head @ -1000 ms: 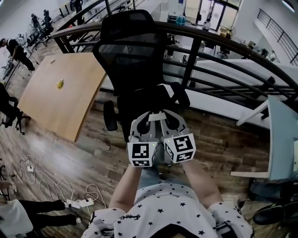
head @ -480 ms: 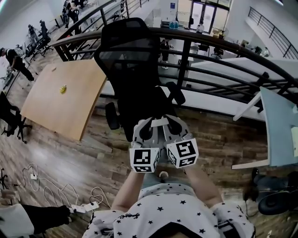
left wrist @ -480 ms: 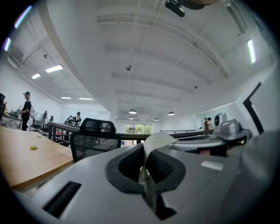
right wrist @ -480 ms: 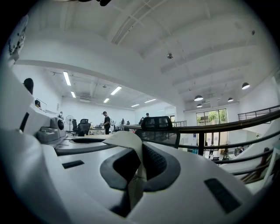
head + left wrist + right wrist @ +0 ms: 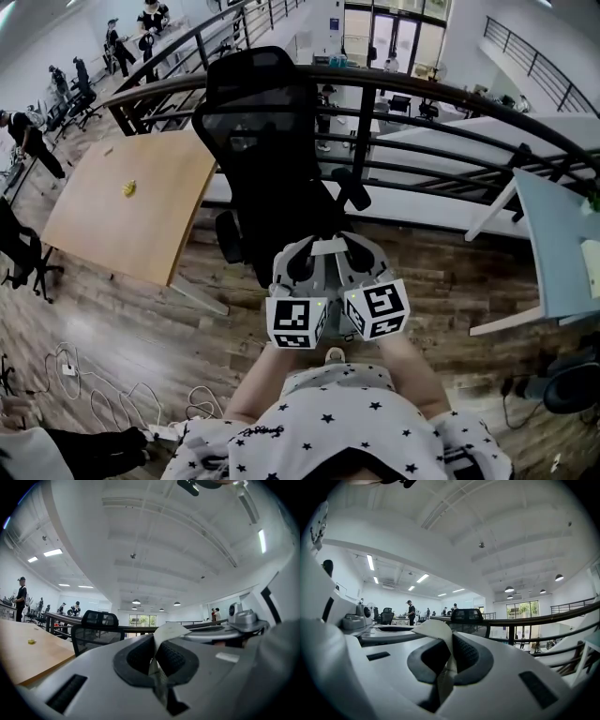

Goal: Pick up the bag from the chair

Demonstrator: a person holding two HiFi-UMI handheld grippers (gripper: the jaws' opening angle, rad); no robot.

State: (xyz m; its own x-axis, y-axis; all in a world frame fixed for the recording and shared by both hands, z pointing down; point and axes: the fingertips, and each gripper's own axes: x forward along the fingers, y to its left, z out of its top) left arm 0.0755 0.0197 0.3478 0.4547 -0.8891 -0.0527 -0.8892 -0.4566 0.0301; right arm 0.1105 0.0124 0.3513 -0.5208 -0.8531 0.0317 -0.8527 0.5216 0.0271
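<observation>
The black mesh office chair (image 5: 267, 141) stands straight ahead, its dark seat (image 5: 295, 220) partly hidden behind the grippers. No bag body shows in any view. My left gripper (image 5: 302, 253) and right gripper (image 5: 349, 249) are held side by side in front of the seat, jaws pointing at the chair. A white strip (image 5: 324, 247) spans between their tips. In the left gripper view, the left gripper (image 5: 154, 654) pinches this white strip (image 5: 166, 631). The right gripper (image 5: 449, 657) is shut on the white strip (image 5: 433, 629) too. The chair's headrest (image 5: 99, 618) also appears as the headrest (image 5: 465, 615).
A wooden table (image 5: 122, 202) lies to the left of the chair. A dark curved railing (image 5: 450, 94) runs behind it. A pale desk (image 5: 562, 248) stands at the right. Cables and a power strip (image 5: 89, 398) lie on the wood floor at lower left. People stand far off at upper left.
Both grippers stay together on the white strip and sit slightly lower in the head view. The chair has shifted a little down and right in the frame.
</observation>
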